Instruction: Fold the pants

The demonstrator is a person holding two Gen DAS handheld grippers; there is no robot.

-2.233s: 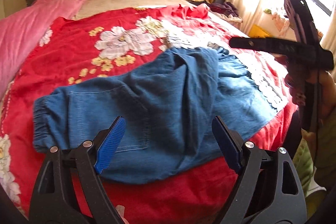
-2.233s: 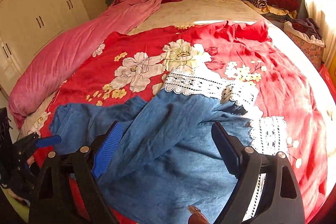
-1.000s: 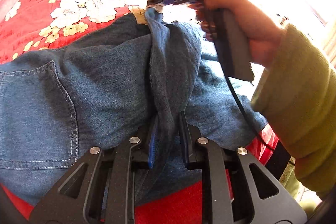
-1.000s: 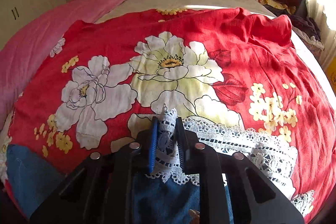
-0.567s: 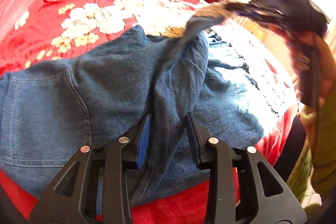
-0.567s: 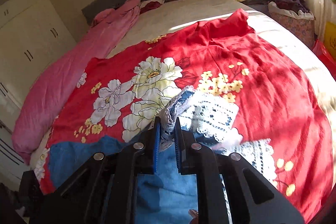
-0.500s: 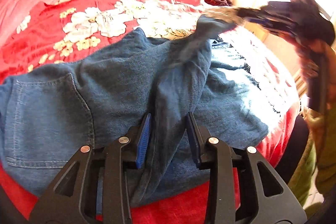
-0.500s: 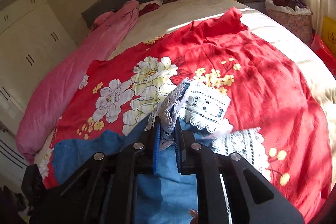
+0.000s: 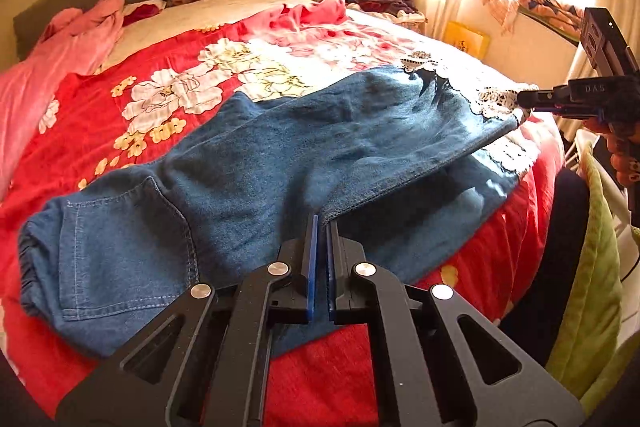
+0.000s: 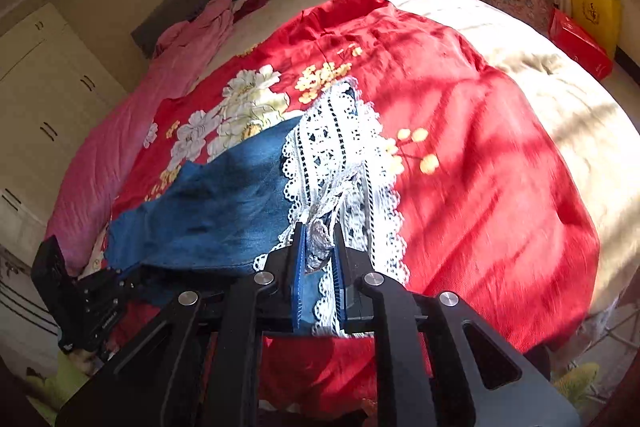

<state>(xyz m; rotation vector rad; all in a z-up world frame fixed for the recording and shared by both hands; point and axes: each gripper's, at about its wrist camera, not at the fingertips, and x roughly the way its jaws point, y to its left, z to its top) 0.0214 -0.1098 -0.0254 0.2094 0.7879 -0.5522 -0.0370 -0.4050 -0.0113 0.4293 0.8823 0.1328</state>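
Pants (image 9: 248, 163) lying across the red floral quilt (image 9: 92, 95) on the bed | left gripper (image 9: 320, 227) pinching the denim's near edge | right gripper (image 10: 318, 243) clamping the lace cuff (image 10: 332, 151), leg stretching between them

Both wrist views overlook the bed (image 9: 100, 115), seemingly close.

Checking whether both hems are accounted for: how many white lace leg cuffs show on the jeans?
2. One lace cuff is pinched in the right gripper, lifted; the other lies flat on the red floral quilt beneath it. The overlap may hide part of the lower one.
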